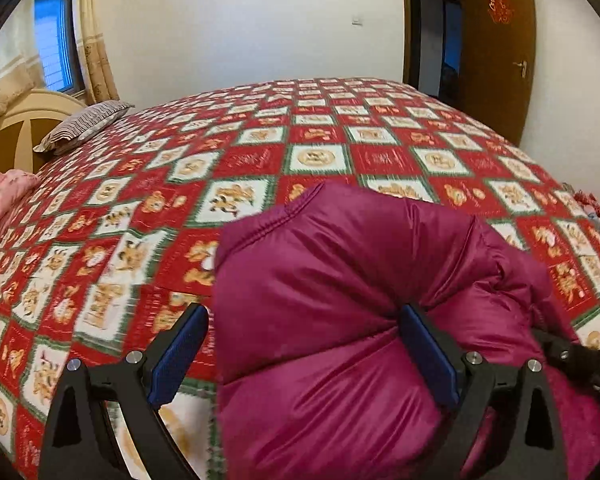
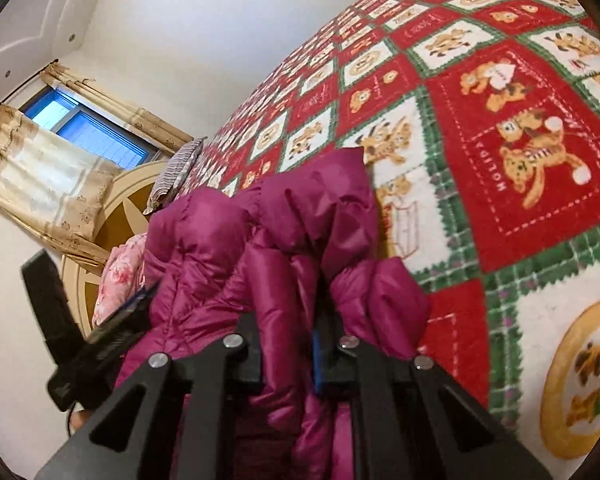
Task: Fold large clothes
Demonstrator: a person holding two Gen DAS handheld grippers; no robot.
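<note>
On the bed's red-and-white bear-print quilt (image 1: 260, 152), a magenta down jacket (image 1: 340, 280) lay bunched at the near edge. At nine o'clock sat a striped pillow (image 1: 84, 124). The left gripper (image 1: 304, 356) stood with jaws spread wide, the jacket's puffy fabric bulging between them. At three o'clock, the right gripper (image 2: 288, 356) was clamped tight on a fold of the jacket.

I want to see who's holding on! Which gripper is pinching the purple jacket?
The right gripper: its pads squeeze a fold of the purple jacket. The left gripper stands wide open around it.
</note>
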